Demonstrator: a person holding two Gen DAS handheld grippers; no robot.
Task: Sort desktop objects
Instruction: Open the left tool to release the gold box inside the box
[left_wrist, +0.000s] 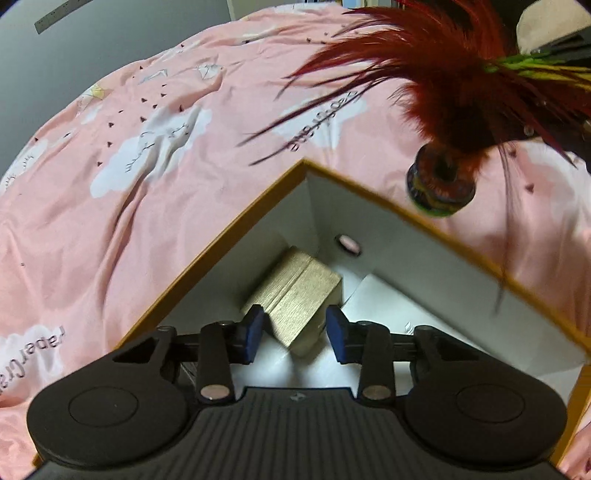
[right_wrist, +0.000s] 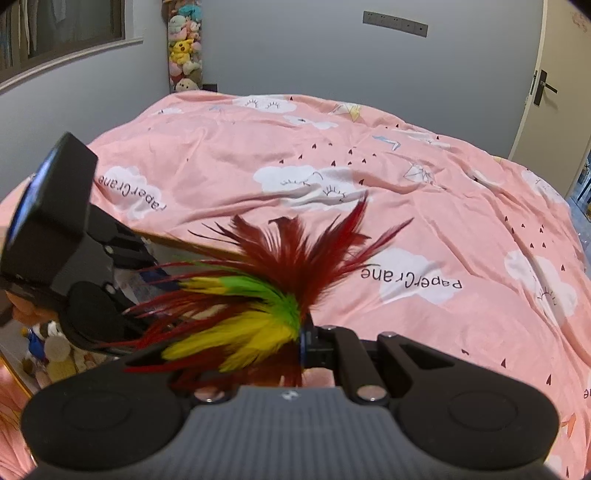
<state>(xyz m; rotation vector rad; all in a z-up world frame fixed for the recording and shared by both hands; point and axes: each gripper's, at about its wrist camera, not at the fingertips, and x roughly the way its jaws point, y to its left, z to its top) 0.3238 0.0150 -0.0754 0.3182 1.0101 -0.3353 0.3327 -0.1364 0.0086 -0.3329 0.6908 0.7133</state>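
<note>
A feather shuttlecock (right_wrist: 266, 295) with red, green and yellow plumes is clamped by its feathers in my right gripper (right_wrist: 306, 343), which is shut. In the left wrist view the shuttlecock's round base (left_wrist: 441, 184) hangs just beyond the far rim of an orange-edged box (left_wrist: 229, 229) with white inner walls. A tan block (left_wrist: 295, 295) lies tilted in the box's corner. My left gripper (left_wrist: 295, 332) hovers over the box, its blue pads (left_wrist: 253, 334) standing on either side of the block's near end without pressing on it.
The box rests on a bed with a wrinkled pink sheet (right_wrist: 424, 184) printed with white clouds. A small pink oval (left_wrist: 347, 244) shows on the box's inner wall. Grey walls, a door (right_wrist: 543, 88) and a column of plush toys (right_wrist: 183, 44) stand behind the bed.
</note>
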